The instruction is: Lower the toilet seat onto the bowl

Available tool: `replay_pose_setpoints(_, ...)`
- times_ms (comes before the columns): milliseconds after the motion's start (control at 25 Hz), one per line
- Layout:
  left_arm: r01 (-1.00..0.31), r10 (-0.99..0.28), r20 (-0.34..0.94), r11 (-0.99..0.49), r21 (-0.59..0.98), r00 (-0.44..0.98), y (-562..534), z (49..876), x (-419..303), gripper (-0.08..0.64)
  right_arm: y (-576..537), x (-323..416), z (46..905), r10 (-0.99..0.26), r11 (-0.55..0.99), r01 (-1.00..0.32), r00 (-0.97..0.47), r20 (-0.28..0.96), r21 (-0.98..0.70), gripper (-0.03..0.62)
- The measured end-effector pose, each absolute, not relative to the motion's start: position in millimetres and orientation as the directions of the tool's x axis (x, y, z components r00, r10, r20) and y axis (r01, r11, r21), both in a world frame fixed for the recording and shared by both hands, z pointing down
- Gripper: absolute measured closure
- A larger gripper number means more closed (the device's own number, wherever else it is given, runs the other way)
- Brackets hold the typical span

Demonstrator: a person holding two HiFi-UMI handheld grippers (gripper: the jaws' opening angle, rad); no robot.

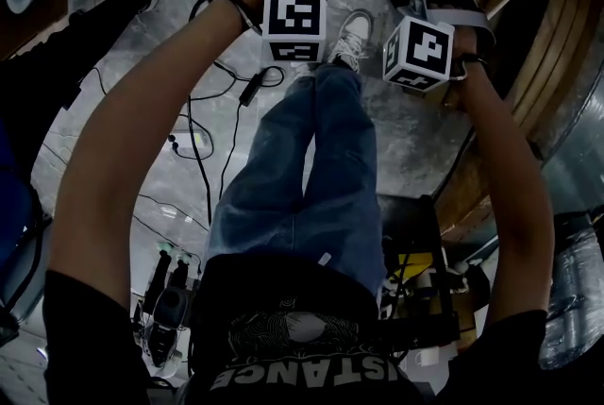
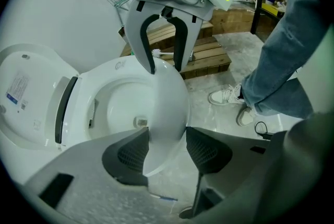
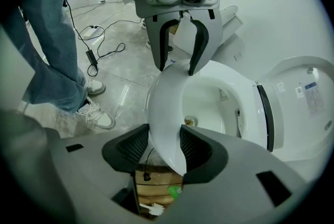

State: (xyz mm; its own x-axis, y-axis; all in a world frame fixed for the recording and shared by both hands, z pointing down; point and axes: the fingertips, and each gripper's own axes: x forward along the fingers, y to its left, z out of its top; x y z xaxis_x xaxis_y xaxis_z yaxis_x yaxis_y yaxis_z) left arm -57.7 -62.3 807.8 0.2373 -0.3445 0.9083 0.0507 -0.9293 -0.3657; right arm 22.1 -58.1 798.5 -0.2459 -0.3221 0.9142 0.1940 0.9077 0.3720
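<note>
my left gripper [image 2: 167, 151] and right gripper [image 3: 166, 149] each pinching the toilet seat [image 3: 163, 108], glossy white oval ring, ribbed dark pads [image 2: 130, 155]

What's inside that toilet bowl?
The bowl shows bare white walls and a small brownish spot at the bottom; I cannot tell what the spot is. The seat covers the bowl's near side.

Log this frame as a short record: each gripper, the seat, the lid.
left gripper: jaws closed on the front rim of the white plastic toilet seat
right gripper: jaws closed on the same seat, facing the left gripper
lid: white toilet lid open, tipped back behind the bowl
seat resting on bowl: cannot tell
</note>
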Motion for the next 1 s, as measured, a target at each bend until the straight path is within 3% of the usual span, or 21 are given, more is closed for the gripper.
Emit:
replay_pose_setpoints(520, -0.09, -0.334, 0.902, -0.943, -0.322, 0.274, -58.4, 757.8, -32.5, 0.371, -47.7, 26.2, 756.4, -0.258, 0.965, -0.12, -0.265, 0.929, 0.234, 0.419)
replay_pose_setpoints(1000, -0.368, -0.393, 0.842, -0.894, -0.256, 0.37, -54.4, 640.2, -9.8, 0.411, -72.1, 29.7, 634.1, -0.366, 0.898, -0.376, -0.353, 0.861, 0.228, 0.494)
